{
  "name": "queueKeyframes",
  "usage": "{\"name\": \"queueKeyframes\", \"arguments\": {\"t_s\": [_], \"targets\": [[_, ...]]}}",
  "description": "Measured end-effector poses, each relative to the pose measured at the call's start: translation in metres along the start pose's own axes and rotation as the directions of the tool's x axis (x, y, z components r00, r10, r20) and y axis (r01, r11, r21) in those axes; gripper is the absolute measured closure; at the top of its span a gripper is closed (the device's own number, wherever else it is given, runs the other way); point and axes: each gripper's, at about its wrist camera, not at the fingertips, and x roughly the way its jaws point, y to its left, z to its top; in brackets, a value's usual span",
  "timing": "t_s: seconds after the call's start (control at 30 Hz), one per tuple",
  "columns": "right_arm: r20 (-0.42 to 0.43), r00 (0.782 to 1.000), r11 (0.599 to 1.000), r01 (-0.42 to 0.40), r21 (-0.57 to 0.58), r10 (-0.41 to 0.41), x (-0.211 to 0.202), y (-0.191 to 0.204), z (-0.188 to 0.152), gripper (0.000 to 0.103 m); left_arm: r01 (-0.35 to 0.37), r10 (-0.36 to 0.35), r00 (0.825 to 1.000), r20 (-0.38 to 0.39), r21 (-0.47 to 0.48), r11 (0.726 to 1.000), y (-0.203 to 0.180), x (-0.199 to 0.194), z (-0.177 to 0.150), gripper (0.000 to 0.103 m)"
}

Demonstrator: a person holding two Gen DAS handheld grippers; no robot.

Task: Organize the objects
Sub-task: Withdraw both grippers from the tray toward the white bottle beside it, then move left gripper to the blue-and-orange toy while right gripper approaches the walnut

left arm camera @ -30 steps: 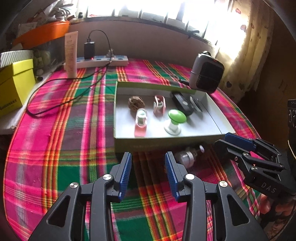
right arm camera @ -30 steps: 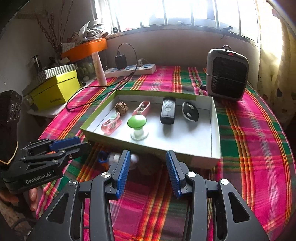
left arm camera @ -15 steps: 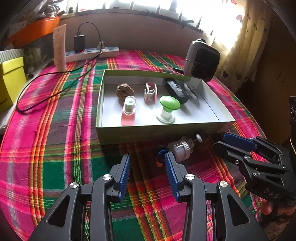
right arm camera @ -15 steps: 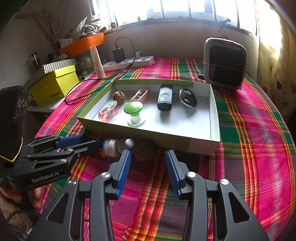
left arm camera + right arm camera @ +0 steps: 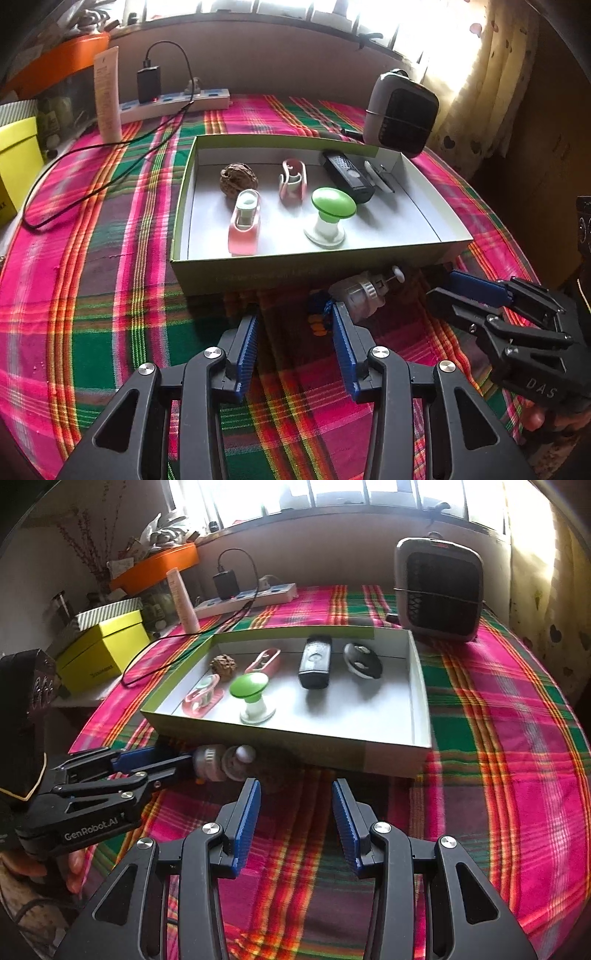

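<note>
A shallow box (image 5: pixel 295 275) with a green rim and a white inside holds a walnut (image 5: pixel 238 176), two pink clips (image 5: pixel 244 221), a green-capped white knob (image 5: pixel 332 210), a black remote (image 5: pixel 347 175) and a grey key fob (image 5: pixel 378 177). A small silver piece (image 5: pixel 364 295) with a blue cord lies on the cloth against the box's front wall. My left gripper (image 5: pixel 295 332) is open, and the silver piece sits just past its right fingertip, not between the pads. My right gripper (image 5: pixel 295 801) is open over bare cloth, before the box (image 5: pixel 295 746) and right of the silver piece (image 5: pixel 218 762).
A grey heater (image 5: pixel 439 590) stands behind the box's far right corner. A power strip (image 5: pixel 173 105) with a black charger and a trailing cable, a cream tube (image 5: pixel 107 96) and a yellow box (image 5: pixel 103 653) line the back left. A plaid cloth covers the round table.
The left wrist view has tilted slightly, so the box looks nearer and the silver piece's blue cord now shows. Both grippers keep the same jaw width.
</note>
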Motion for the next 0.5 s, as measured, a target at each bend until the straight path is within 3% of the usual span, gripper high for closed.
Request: {"name": "queueKeyframes", "arguments": {"t_s": [0.13, 0.2, 0.3, 0.5], "targets": [[-0.011, 1.0, 1.0, -0.002, -0.013, 0.002, 0.006, 0.004, 0.003, 0.061, 0.006, -0.006, 1.0, 0.006, -0.008, 1.0, 0.001, 0.0, -0.001, 0.068], [-0.016, 1.0, 1.0, 0.0, -0.021, 0.0, 0.008, 0.005, 0.005, 0.061, 0.018, -0.018, 1.0, 0.008, -0.013, 1.0, 0.002, 0.0, -0.001, 0.078], [-0.023, 1.0, 0.999, 0.0, -0.035, -0.001, 0.012, 0.007, 0.007, 0.061, 0.013, -0.012, 1.0, 0.013, -0.014, 1.0, 0.003, -0.002, -0.001, 0.084], [-0.046, 0.999, 0.998, 0.01, -0.055, -0.013, 0.021, 0.01, 0.01, 0.061, 0.006, -0.005, 1.0, 0.022, -0.032, 0.999, 0.01, -0.006, -0.002, 0.086]]}}
